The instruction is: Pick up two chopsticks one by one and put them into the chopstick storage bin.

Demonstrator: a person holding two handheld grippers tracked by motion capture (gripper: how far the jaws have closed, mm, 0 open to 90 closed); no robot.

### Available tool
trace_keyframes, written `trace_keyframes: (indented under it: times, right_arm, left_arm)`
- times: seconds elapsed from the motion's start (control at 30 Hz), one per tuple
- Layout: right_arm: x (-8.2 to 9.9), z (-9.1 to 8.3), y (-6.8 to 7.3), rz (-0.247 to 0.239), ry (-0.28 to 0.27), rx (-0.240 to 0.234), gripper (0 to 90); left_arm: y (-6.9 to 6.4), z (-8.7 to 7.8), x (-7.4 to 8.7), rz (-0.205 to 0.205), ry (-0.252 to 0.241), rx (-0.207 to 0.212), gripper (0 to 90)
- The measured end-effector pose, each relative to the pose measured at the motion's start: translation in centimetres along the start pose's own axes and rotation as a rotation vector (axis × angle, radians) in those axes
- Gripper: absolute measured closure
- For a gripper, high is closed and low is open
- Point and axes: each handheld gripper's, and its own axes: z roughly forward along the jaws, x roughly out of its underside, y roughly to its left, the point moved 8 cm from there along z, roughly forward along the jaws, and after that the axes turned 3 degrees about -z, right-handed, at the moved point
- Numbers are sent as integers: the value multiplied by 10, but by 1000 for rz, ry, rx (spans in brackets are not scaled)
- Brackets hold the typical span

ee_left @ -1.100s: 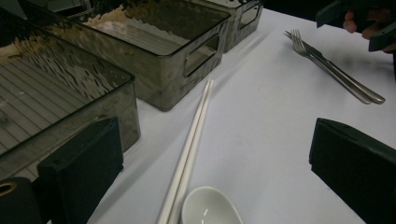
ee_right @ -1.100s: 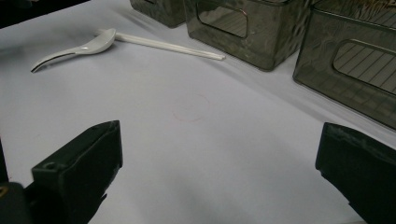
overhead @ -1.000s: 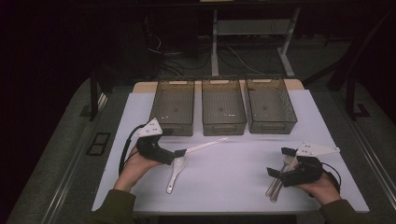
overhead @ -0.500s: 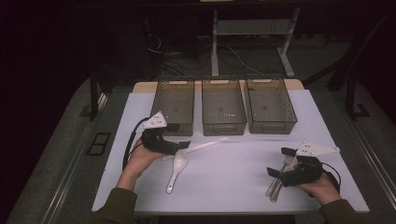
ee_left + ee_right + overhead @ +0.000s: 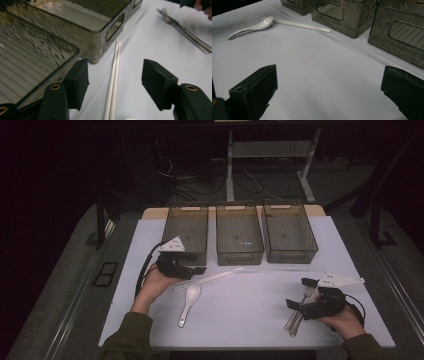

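High view: left gripper [image 5: 197,269] hovers at the near end of white chopsticks [image 5: 210,279], spoon [image 5: 190,301] just beside; right gripper [image 5: 300,295] sits over forks [image 5: 296,317].
Left gripper view: jaws, just closing, straddle the chopsticks [image 5: 113,82] without touching; bins [image 5: 75,27] beside.
Right gripper view: jaws wide apart above bare table [image 5: 332,82].

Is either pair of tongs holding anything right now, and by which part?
Nothing is held. The left tongs have been closing astride the white chopsticks, pads not touching. The right tongs are open over bare table.
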Motion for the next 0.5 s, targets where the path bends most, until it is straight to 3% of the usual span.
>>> trace_keyframes:
  times: [0.2, 0.5]
  right_arm:
    - [0, 0, 0, -1, 1, -2, 6]
    - [0, 1, 1, -8, 2, -5, 6]
  left_arm:
    - [-1, 5, 4, 4, 27, 22, 469]
    - [4, 6, 13, 15, 99, 10, 640]
